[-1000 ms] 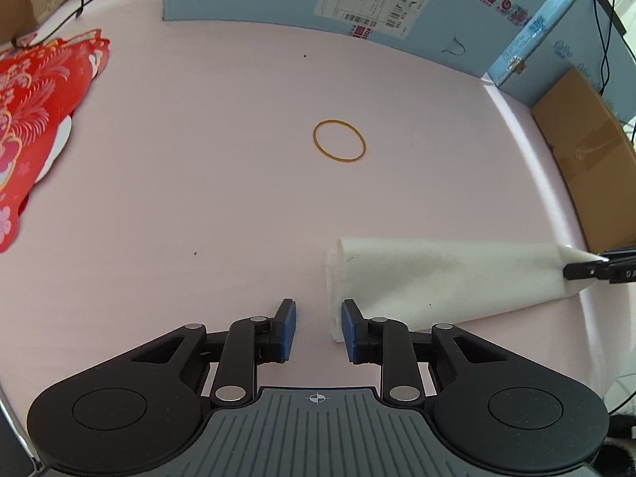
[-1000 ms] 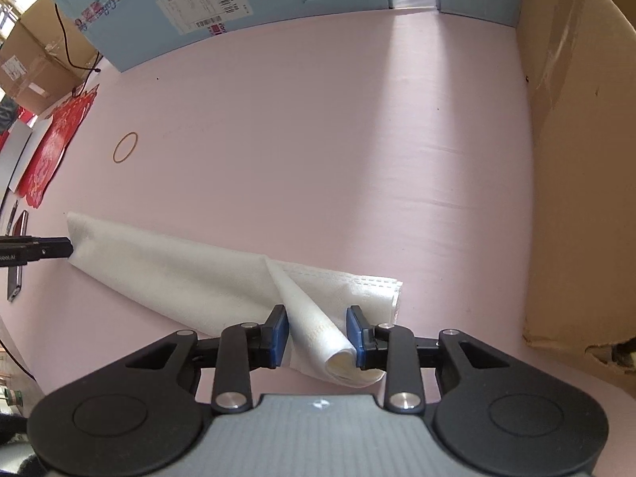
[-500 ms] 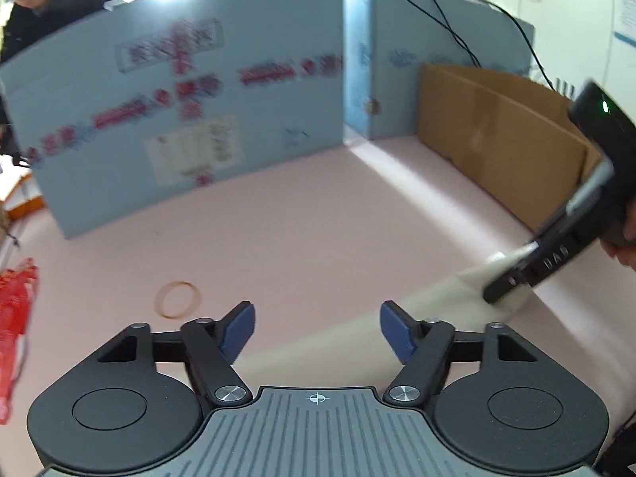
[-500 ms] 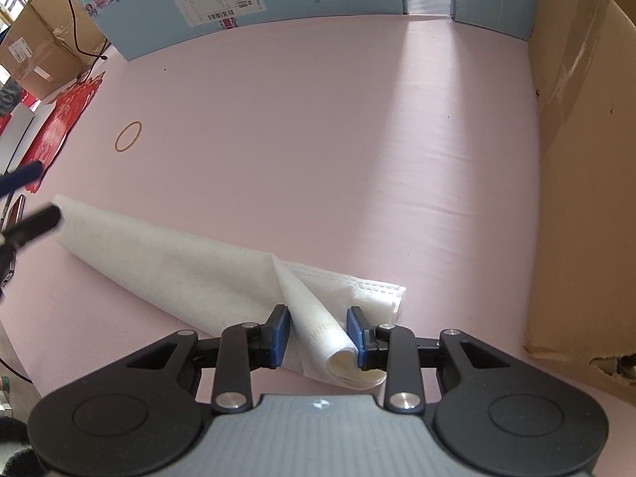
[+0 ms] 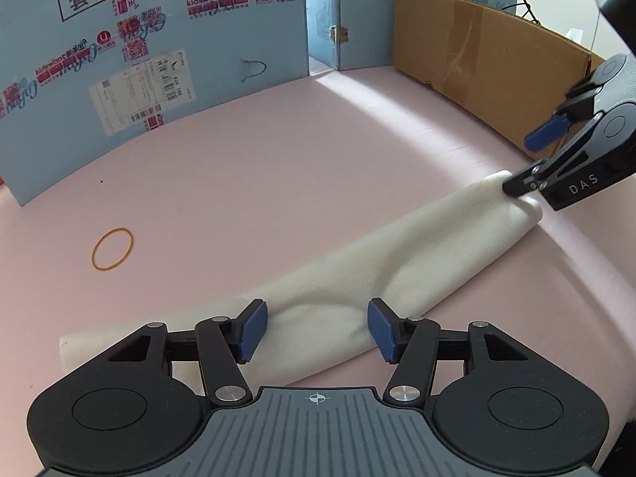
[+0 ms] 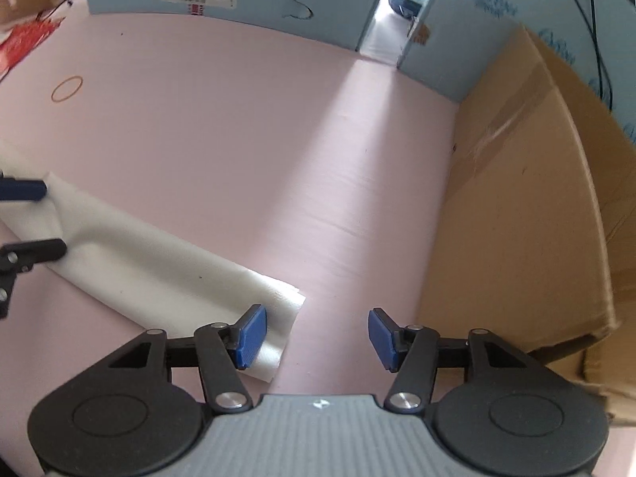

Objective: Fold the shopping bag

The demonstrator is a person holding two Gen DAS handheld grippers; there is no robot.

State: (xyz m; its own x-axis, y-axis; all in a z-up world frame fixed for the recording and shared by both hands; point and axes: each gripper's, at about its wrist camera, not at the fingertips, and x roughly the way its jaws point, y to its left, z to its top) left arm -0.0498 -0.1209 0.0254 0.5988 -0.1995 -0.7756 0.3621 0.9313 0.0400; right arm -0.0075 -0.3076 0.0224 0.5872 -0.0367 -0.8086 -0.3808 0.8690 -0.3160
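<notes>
while the pink bench (image 5: 278, 167) spreads beyond both sets of jaws, the white shopping bag (image 5: 397, 270) lies folded long between the left gripper (image 5: 316, 332) jaws, just opened; the right gripper (image 6: 316, 334) jaws, just opened, stand beside its end; a rubber band (image 5: 112, 248) lies far left.

Near end of white bag (image 5: 357, 278) behind left hand-held gripper (image 5: 316, 332); shipping label print (image 5: 143, 89) illegible.
</notes>
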